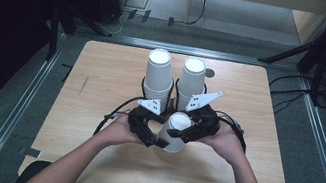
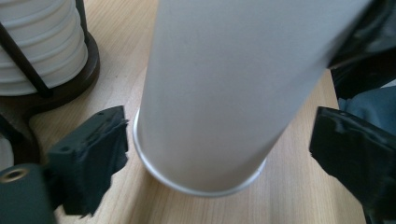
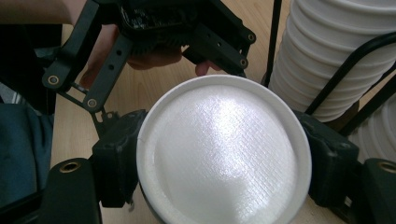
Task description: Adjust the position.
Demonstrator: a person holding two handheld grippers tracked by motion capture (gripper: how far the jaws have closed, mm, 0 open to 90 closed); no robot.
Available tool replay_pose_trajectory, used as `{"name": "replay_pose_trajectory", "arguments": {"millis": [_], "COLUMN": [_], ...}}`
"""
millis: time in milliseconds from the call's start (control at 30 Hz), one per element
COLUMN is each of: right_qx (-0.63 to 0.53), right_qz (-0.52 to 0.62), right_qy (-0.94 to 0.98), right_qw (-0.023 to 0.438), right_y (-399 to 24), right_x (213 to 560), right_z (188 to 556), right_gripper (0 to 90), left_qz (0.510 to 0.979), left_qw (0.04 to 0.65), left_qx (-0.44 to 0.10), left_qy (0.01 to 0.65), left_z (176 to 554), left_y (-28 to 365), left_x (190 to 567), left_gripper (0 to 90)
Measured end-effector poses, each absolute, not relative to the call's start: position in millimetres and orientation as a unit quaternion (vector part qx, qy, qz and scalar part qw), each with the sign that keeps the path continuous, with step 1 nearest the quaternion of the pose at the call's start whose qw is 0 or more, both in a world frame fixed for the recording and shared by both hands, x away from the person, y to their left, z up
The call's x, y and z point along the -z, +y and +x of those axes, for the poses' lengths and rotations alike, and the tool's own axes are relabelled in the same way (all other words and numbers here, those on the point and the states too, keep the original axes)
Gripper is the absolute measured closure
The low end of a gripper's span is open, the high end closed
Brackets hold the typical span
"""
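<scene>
An upside-down white cup [image 1: 175, 132] stands rim-down on the table [image 1: 100, 90] in front of two racked cup stacks [image 1: 159, 78]. The right gripper [image 1: 183, 134] clamps it near its base, while the left gripper [image 1: 151, 139] stands open beside the rim. The cup appears separated from the stacks; placing it remains.

The upturned paper cup [image 1: 174, 131] is white, its base faintly cross-hatched. Both cup stacks [image 1: 159, 76] at the far side are white too, in black wire holders [image 1: 145, 82]. The table [image 1: 103, 71] is pale wood grain. The grippers' jaws are black.
</scene>
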State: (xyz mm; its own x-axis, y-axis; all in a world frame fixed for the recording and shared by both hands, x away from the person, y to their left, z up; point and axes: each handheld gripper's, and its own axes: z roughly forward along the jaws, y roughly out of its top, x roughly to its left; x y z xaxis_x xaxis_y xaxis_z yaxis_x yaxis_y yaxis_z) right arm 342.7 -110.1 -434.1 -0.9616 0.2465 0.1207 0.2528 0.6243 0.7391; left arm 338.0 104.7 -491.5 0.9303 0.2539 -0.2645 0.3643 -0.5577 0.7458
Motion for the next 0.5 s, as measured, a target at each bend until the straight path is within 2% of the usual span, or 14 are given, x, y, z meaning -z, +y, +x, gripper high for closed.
{"name": "replay_pose_trajectory", "arguments": {"millis": [500], "right_qx": [0.433], "right_qz": [-0.134], "right_qy": [-0.892], "right_qw": [0.006], "right_y": [-104.5], "right_x": [425.7], "right_z": [336.9], "right_gripper": [25.8], "left_qz": [0.875], "left_qw": [0.45], "left_qx": [0.061], "left_qy": [0.166], "left_z": [335.1], "left_y": [99.9], "left_x": [494.5], "left_gripper": [1.6]}}
